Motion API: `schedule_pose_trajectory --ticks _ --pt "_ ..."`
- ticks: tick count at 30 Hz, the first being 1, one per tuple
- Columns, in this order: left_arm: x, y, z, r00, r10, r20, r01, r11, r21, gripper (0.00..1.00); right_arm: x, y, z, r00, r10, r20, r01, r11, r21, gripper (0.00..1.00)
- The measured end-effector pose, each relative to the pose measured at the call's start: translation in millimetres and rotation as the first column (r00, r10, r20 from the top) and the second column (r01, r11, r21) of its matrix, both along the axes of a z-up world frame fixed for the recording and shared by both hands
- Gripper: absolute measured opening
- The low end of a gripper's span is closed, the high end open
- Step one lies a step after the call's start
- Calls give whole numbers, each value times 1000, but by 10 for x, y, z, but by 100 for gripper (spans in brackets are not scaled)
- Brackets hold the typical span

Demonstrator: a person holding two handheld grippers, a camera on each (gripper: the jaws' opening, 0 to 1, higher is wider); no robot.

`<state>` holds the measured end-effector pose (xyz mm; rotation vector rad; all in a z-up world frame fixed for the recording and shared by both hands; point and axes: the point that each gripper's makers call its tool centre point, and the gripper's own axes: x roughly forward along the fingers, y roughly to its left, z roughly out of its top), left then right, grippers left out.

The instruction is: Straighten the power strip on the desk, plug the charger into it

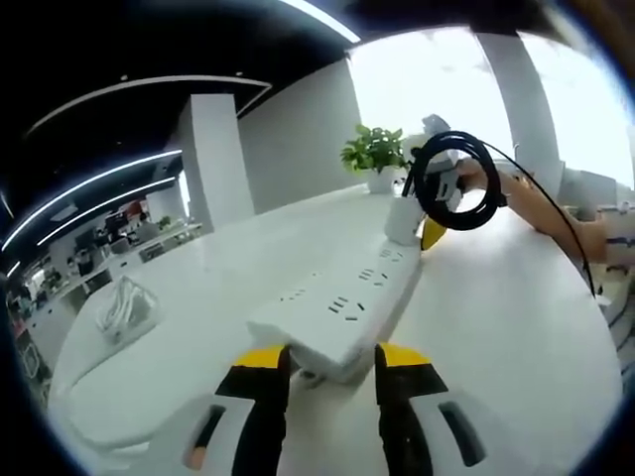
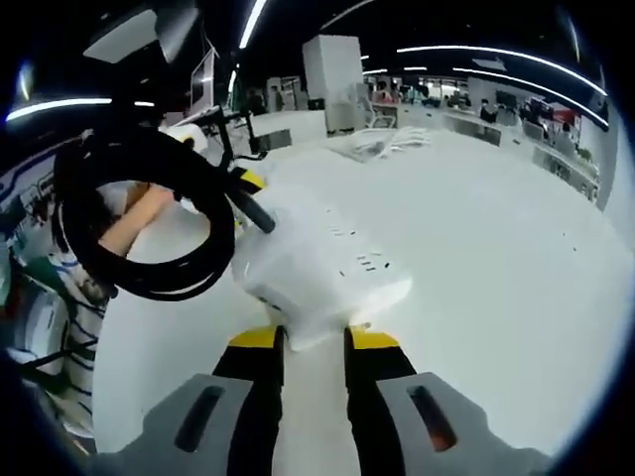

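A long white power strip (image 1: pixel 342 297) lies along the white desk (image 1: pixel 506 327), and each of my grippers holds one end of it. My left gripper (image 1: pixel 334 355) is shut on the near end, its yellow-tipped jaws on either side. At the far end sits the right gripper (image 1: pixel 433 230) with a person's hand behind it. In the right gripper view the strip (image 2: pixel 317 268) is clamped by my right gripper (image 2: pixel 316 339). The strip's black cable (image 2: pixel 149 223) hangs in a coil (image 1: pixel 456 183) at that end. A white bundle of cord (image 1: pixel 124 307), perhaps the charger, lies apart on the desk (image 2: pixel 382 144).
A potted green plant (image 1: pixel 375 151) stands at the desk's far end beyond the strip. A person's arm (image 1: pixel 556 213) reaches in from the right. Open desk surface (image 2: pixel 496 258) spreads to the right of the strip. Office desks and chairs fill the background.
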<state>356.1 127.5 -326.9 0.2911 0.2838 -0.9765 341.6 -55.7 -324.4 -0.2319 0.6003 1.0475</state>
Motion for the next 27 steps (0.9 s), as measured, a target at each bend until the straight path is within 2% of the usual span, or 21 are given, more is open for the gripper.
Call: schedule_pose_trajectory --ticks 5,8,13,18,23,27 --pt "9 16 52 1000 4 2 -4 1000 -24 32 37 6 28 1000 -10 16 10 1000 -2 28" --pt "22 28 65 1000 12 2 -12 999 -31 32 95 -2 105 998 -33 50 32 999 18 28" --pt "56 58 61 1000 30 -6 -31 999 -38 34 67 0 76 998 -36 53 36 999 3 30" --pt "58 67 58 999 36 -2 -36 999 -36 36 152 -82 53 994 -94 59 94 995 -11 45" --pt "59 80 86 999 43 -3 -43 998 -53 37 96 -65 34 995 -95 34 95 995 18 45" --pt "72 105 140 999 54 0 -54 995 -79 36 70 -77 45 992 -117 55 118 993 -10 47"
